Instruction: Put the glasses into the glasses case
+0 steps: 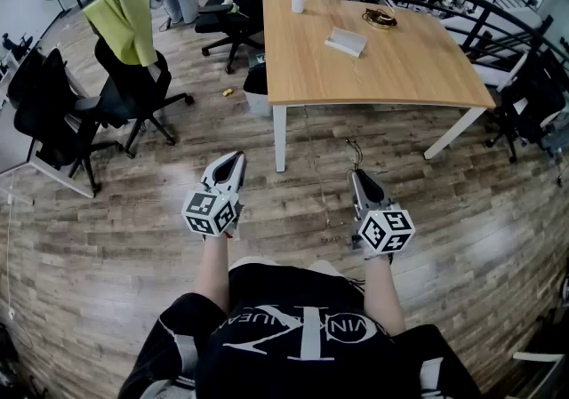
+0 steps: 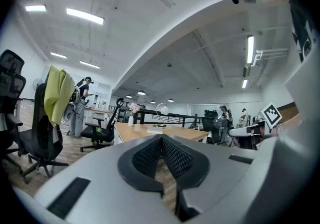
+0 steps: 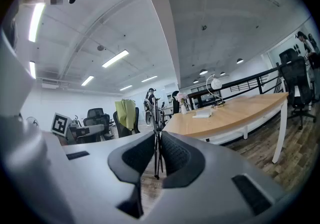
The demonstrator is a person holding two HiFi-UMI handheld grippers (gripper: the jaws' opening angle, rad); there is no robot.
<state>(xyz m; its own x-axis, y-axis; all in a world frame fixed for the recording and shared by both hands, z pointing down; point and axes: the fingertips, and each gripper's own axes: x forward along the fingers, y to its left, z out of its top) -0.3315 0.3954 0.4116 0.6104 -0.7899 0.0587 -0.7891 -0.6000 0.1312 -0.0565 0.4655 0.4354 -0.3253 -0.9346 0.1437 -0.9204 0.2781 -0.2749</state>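
Plainly, the flat white rectangular glasses case (image 1: 345, 40) lies well ahead of both tools on the pale wooden counter (image 1: 400, 77), its long axis slanting across their line. The right tool (image 1: 357, 175), the nearer one, pinches thin black wire-framed glasses (image 3: 156, 118). The left tool (image 1: 233, 162) is closed and empty.

A flat white rectangular box (image 1: 346, 41) lies on the light wooden counter (image 1: 400, 77), a white flower vase (image 1: 298, 3) sits behind-left of it, and thin black glasses (image 3: 156, 153) sit before the counter in the right tongs (image 1: 357, 175).

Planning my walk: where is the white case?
Head view, upper centre: the white case lies on the wooden table, between flower vase and lamp.
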